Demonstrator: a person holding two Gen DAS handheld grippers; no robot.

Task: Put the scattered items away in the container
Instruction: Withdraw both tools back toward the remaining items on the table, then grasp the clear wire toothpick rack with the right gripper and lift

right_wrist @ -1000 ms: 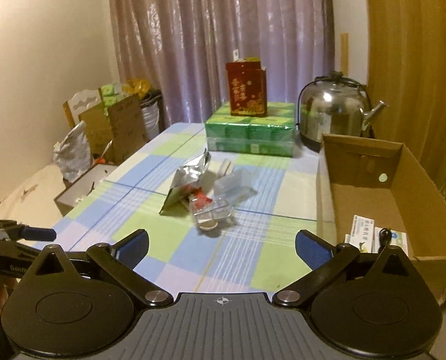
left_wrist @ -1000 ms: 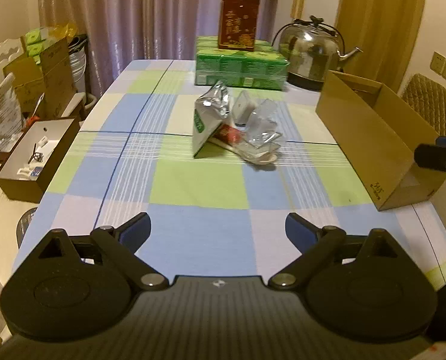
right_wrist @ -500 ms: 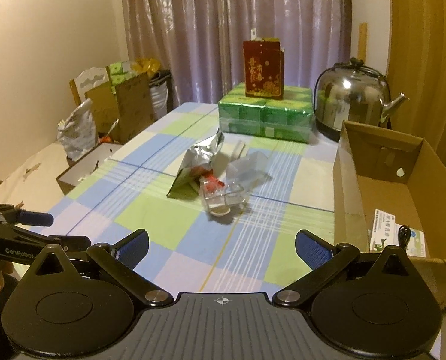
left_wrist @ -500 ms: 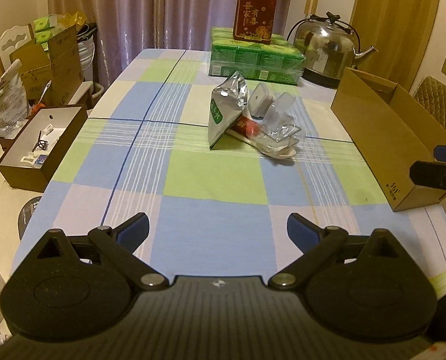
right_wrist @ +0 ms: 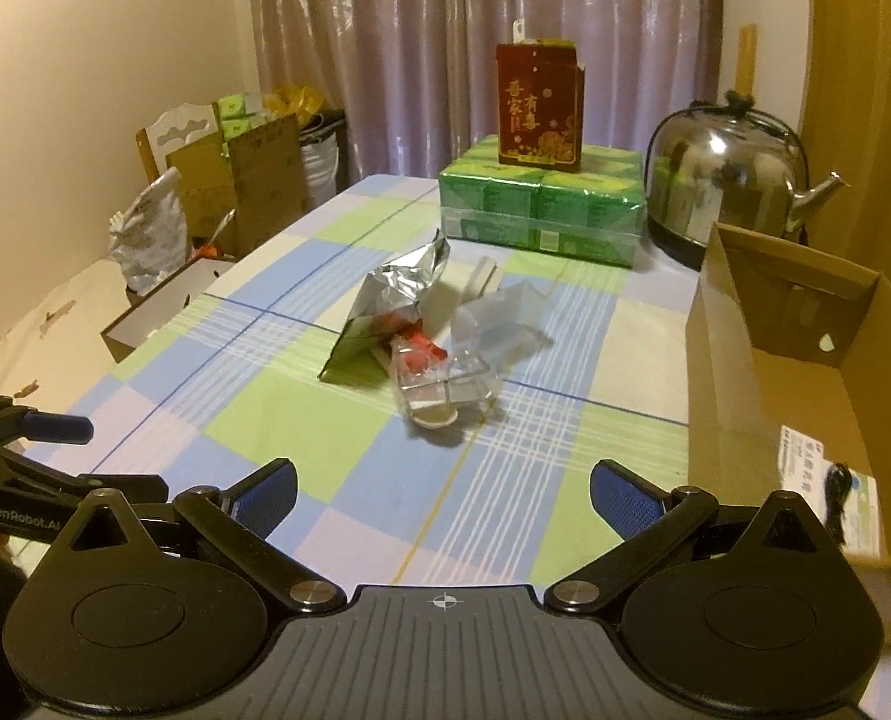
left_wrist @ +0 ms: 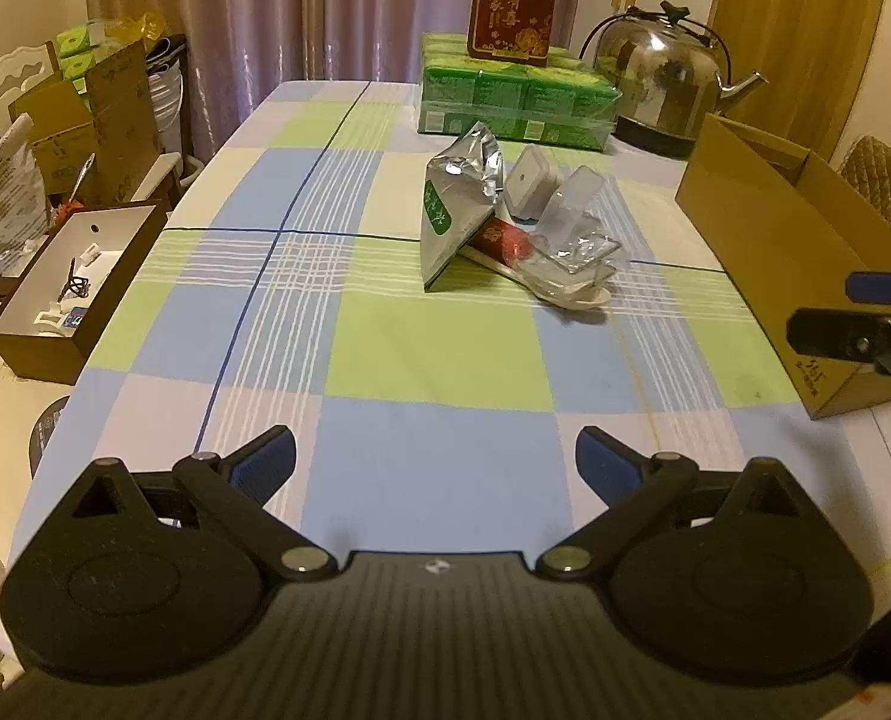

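Note:
A small heap lies mid-table: a silver foil pouch [left_wrist: 454,204] with a green label, a red packet [left_wrist: 505,240], crumpled clear plastic trays [left_wrist: 577,252] over a white spoon [left_wrist: 583,299], and a small white square piece [left_wrist: 529,180]. The same heap shows in the right wrist view, with the foil pouch [right_wrist: 397,294] and clear plastic [right_wrist: 445,384]. An open cardboard box [left_wrist: 763,240] stands at the right; inside it lie a white card and a black cable [right_wrist: 835,480]. My left gripper [left_wrist: 436,459] is open above the near table edge. My right gripper [right_wrist: 443,492] is open, nearer the box [right_wrist: 727,372].
At the table's far end stand green tissue packs [left_wrist: 514,96] with a red carton [left_wrist: 514,0] on top and a steel kettle [left_wrist: 667,78]. A brown box of small parts [left_wrist: 73,282], cartons and bags sit on the floor at the left. A checked cloth [left_wrist: 433,348] covers the table.
Both grippers have moved forward toward the heap, which now looks larger and nearer. Both stay open and hold nothing. The items on the table have not moved.

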